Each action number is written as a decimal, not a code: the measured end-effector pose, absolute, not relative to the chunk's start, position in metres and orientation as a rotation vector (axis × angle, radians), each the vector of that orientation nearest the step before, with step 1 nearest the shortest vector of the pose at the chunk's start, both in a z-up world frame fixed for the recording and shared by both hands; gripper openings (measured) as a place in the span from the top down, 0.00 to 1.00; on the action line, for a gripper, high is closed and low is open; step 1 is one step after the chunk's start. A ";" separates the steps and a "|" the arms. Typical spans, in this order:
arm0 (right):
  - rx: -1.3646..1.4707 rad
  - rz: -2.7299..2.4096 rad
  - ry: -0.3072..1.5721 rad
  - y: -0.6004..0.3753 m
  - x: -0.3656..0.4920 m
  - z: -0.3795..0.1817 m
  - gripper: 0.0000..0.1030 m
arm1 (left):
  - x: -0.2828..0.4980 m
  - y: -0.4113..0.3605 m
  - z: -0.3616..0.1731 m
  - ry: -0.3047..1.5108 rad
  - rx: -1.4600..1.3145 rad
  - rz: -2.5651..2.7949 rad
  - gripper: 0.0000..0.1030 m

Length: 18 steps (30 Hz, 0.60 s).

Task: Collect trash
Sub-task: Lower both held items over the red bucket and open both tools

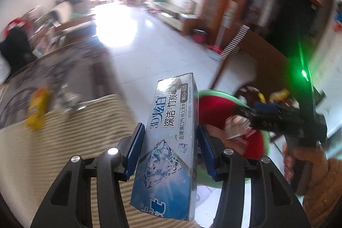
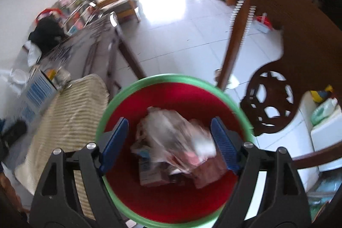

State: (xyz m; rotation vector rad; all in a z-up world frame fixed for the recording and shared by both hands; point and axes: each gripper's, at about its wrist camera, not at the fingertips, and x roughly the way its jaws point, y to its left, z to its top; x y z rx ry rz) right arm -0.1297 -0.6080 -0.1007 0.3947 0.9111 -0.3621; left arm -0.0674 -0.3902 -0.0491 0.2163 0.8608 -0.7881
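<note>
My left gripper (image 1: 170,127) is shut on a blue toothpaste box (image 1: 168,155), which stands upright between the blue pads, just left of the bin. The bin has a red inside and a green rim (image 1: 222,93). In the right wrist view my right gripper (image 2: 170,121) stands open directly over that bin's rim (image 2: 171,77). A crumpled clear wrapper (image 2: 173,138) shows blurred between the fingers without the pads pressing it. Under it a small carton (image 2: 149,174) lies in the bin. The right gripper (image 1: 245,114) also shows in the left wrist view, held by a person's hand (image 1: 299,155).
A striped cloth (image 2: 70,116) covers the table left of the bin. On the table are a yellow packet (image 1: 37,108) and a blue-and-white box (image 2: 36,91). A carved wooden chair back (image 2: 277,57) stands right of the bin. White tiled floor (image 2: 181,25) lies beyond.
</note>
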 end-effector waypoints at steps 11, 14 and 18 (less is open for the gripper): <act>0.408 -0.516 0.800 -0.625 -0.149 -0.068 0.24 | -0.088 -0.414 -0.064 0.870 0.312 -0.947 0.27; 0.404 -0.479 0.793 -0.610 -0.138 -0.066 0.24 | -0.072 -0.385 -0.062 0.868 0.264 -0.865 0.27; 0.396 -0.384 0.836 -0.568 -0.105 -0.075 0.23 | -0.039 -0.322 -0.071 0.892 0.199 -0.691 0.27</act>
